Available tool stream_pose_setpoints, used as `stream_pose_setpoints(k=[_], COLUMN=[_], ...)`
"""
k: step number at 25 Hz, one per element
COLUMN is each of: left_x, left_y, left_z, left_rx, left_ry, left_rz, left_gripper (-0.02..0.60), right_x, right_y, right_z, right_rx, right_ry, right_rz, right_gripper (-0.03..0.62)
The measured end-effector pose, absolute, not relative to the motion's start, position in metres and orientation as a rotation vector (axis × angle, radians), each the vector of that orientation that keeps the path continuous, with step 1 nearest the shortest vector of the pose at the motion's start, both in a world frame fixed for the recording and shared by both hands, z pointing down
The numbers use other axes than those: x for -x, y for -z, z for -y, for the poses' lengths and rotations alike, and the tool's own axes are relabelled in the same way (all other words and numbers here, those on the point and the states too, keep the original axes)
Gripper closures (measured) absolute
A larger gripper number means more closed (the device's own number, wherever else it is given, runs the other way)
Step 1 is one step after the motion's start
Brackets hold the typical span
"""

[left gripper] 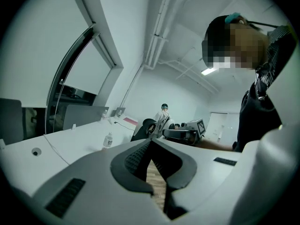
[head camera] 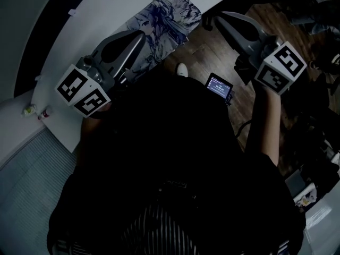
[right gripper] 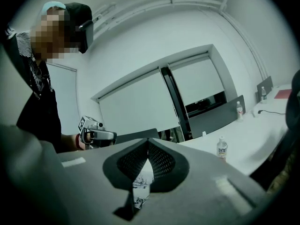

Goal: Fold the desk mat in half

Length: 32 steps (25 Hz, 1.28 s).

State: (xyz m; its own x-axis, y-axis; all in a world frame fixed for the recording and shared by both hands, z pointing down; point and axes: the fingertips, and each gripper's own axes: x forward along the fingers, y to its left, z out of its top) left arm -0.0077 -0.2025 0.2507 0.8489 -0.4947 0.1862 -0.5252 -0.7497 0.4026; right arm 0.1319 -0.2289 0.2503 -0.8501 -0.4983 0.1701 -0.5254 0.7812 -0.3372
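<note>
The desk mat (head camera: 171,16), printed with a blue-and-white anime figure, lies flat on the curved white desk (head camera: 101,25) at the top of the head view. My left gripper (head camera: 142,34) is held in the air at the mat's near left side, its tips meeting with nothing between them (left gripper: 151,140). My right gripper (head camera: 219,15) hangs over the wooden floor right of the mat, also shut and empty (right gripper: 148,140). A strip of the mat's print (right gripper: 140,191) shows through the gap behind its jaws. Neither gripper touches the mat.
A small bottle (head camera: 45,112) stands on the desk's left part, and one (right gripper: 221,148) shows in the right gripper view. A lit device (head camera: 219,86) hangs at the person's front. A second person (left gripper: 164,114) stands far off. Dark gear crowds the floor at right.
</note>
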Motion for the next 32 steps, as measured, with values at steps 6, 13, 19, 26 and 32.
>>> stream_pose_setpoints(k=[6, 13, 19, 26, 32], left_x=[-0.017, -0.032, -0.025, -0.030, -0.026], left_y=[-0.260, -0.277, -0.286, -0.279, -0.285], left_z=[0.234, 0.253, 0.256, 0.276, 0.286], left_rx=[-2.523, -2.484, -2.454, -2.496, -2.481], left_ry=[-0.102, -0.162, -0.168, -0.182, -0.198], left_rz=[0.810, 0.837, 0.832, 0.782, 0.745], left_gripper=[0.572, 0.572, 0.572, 0.572, 0.572], right_x=[-0.169, -0.182, -0.181, -0.190, -0.193], right_y=[-0.282, -0.317, -0.324, -0.339, -0.358], right_z=[0.268, 0.301, 0.317, 0.320, 0.331], right_rx=[-0.798, -0.772, -0.781, -0.871, -0.900], right_ry=[-0.648, -0.747, -0.751, -0.797, -0.817], right_rz=[2.872, 2.836, 2.819, 2.771, 2.705], right_gripper=[0.592, 0.592, 0.592, 0.592, 0.592])
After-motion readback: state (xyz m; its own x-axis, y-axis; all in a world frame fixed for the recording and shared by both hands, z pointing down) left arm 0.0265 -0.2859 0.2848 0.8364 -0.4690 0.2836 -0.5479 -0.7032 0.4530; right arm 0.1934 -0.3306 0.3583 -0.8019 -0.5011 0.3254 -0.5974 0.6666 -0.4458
